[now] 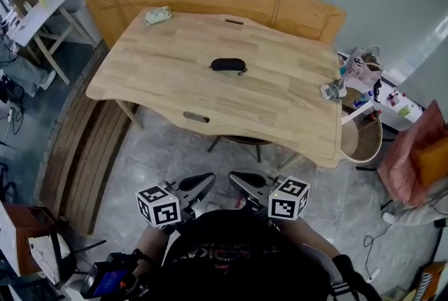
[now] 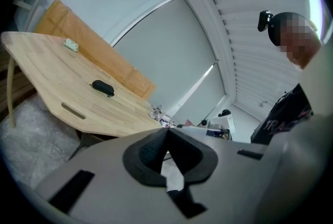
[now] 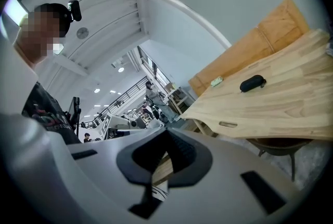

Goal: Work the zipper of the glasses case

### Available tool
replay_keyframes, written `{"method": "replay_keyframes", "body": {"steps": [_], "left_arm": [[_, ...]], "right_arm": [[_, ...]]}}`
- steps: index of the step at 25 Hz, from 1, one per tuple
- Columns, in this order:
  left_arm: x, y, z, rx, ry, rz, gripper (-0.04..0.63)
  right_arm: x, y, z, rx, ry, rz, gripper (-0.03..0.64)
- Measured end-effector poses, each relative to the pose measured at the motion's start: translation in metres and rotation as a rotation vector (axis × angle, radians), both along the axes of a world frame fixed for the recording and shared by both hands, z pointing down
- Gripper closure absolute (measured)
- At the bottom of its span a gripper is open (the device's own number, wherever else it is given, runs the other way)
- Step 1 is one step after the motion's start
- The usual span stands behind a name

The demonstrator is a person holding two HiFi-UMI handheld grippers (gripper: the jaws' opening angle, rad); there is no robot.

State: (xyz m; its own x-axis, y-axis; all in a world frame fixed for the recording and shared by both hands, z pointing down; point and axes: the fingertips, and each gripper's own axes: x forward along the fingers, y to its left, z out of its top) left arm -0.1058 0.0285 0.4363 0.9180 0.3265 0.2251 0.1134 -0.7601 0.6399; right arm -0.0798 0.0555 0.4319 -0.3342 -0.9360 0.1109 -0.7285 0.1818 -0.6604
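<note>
Approach seems the step in hand: the left gripper (image 1: 207, 182) and right gripper (image 1: 236, 179) sit close to the person's body, near of the table (image 1: 280, 100), each with jaws closed together on nothing. The black glasses case (image 1: 228, 65) lies about mid-table, far from and well apart from both. The next move likely calls for reaching forward and opening the jaws, one gripper to steady the case, the other to take the zipper pull, too small to see from here.

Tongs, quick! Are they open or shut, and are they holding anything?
Left tongs: closed, holding nothing.
Right tongs: closed, holding nothing.
</note>
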Motion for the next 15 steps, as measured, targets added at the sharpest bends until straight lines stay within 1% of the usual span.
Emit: {"method": "replay_keyframes", "body": {"steps": [5,15], "left_arm": [[-0.0035,-0.0079,0.0017,-0.010,0.004,-0.027,0.584],[-0.0020,-0.0093,0.0027,-0.017,0.003,-0.033,0.584]], "right_arm": [[-0.0021,-0.0076,0.0014,-0.005,0.003,-0.022,0.603],[-0.0026,-0.0110,0.0028,-0.016,0.019,-0.046,0.603]]}}
